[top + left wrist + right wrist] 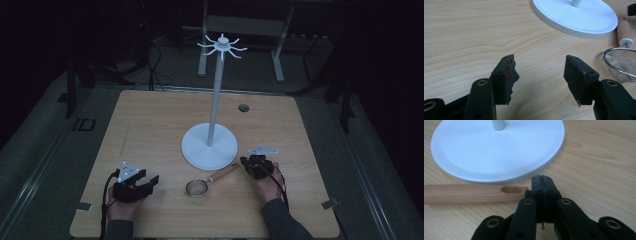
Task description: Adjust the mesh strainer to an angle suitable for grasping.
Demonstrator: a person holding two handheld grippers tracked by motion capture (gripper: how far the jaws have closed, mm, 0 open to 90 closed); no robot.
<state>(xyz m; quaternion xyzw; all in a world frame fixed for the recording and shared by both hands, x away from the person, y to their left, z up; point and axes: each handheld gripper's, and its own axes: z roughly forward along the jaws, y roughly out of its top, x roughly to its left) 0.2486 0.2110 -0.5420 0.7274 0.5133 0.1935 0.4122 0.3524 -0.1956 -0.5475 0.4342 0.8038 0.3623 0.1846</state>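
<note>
Handle point(474, 193) lettering reads up close.

Strainer point(197, 188): small round wire-mesh bowl with a metal rim and a pale wooden handle point(223, 173), lying flat near the desk's point(150, 125) front edge, the handle angled toward the right edge.

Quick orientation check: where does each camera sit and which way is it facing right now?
High view: above the person's side, looking forward and down on the table; forearms, left gripper, right gripper.
Left gripper view: rides the left gripper, faces open jaws, strainer.
Right gripper view: rides the right gripper, faces shut jaws beside the wooden handle.
Shared: white stand base.
</note>
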